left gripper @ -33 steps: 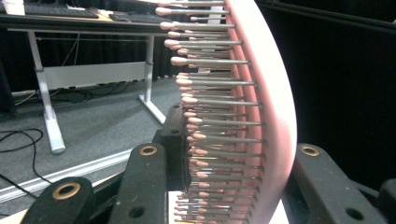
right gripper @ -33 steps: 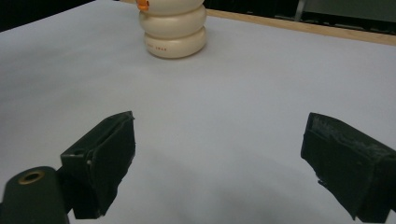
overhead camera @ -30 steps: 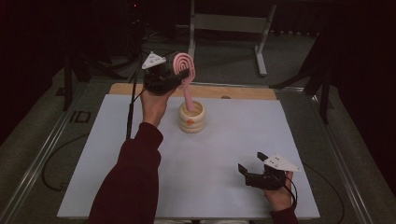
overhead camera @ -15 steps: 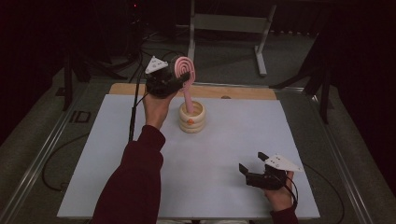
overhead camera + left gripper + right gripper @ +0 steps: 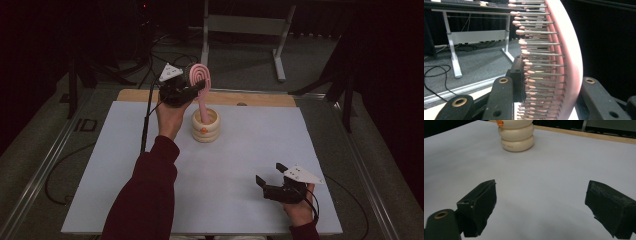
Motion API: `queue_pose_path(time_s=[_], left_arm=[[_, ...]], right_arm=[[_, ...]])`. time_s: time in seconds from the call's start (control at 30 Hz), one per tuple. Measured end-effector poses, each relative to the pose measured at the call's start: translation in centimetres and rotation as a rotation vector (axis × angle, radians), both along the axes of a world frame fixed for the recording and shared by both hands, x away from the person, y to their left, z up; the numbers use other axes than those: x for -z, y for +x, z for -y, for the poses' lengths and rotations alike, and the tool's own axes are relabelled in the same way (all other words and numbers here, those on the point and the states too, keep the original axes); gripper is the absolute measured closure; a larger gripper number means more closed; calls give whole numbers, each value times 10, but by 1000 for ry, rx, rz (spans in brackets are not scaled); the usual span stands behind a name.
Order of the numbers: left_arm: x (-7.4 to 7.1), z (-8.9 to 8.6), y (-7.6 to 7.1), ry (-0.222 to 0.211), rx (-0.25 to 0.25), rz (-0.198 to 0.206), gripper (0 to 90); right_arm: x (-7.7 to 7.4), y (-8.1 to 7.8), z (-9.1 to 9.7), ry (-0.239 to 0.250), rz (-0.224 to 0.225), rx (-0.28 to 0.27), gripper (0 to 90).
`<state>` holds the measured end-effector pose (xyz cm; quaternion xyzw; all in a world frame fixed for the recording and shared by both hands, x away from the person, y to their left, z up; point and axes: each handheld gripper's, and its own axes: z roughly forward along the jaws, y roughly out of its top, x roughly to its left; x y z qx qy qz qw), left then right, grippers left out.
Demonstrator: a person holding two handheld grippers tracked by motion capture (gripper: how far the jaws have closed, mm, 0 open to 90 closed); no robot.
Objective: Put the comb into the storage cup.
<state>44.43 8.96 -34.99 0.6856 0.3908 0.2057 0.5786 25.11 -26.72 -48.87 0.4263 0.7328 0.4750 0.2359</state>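
Left gripper (image 5: pixel 192 90): raised over the far part of the table, jaws clamped on the head of the pink hairbrush (image 5: pixel 200 80); in the left gripper view one black jaw presses on the bristle side and the other on the smooth back.
Left hand (image 5: pixel 170 117): holds the gripper from below, with a dark red sleeve (image 5: pixel 145 200) reaching in from the near edge.
Hairbrush position: upright, head at the top between the jaws, handle pointing down into the cream holder (image 5: pixel 205 126) just beside the hand.
Hairbrush appearance: pink oval head with a curved smooth back; rows of thin metal pins with rounded pink tips (image 5: pixel 524 52) stand out from the face.
Holder: cream, made of stacked rounded rings, with a small orange mark on its side; it stands on the white sheet (image 5: pixel 125 165), toward the far middle.
Right gripper (image 5: pixel 272 175): low over the near right corner of the sheet, jaws wide apart with nothing between them; well apart from the holder.
Right gripper view: both black pads (image 5: pixel 477 205) frame bare white sheet, with the holder standing farther off beyond them.
Table: white sheet over a board with a wooden strip (image 5: pixel 250 98) along the far edge.
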Motion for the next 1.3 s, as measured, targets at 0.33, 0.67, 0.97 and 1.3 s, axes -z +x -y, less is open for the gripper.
queue_pose_path(time_s=[0.33,0.67,0.97,1.3], left_arm=[[9,5,0,19,5,-10,636],[16,7,0,28,2,-23,636],[30,4,2,24,-10,-49,636],[40,9,2,39,-4,-65,636]], right_arm=[[0,0,0,3,4,-2,104],[0,0,0,3,5,-1,104],[1,0,-1,2,3,-2,104],[1,0,0,5,0,-3,104]])
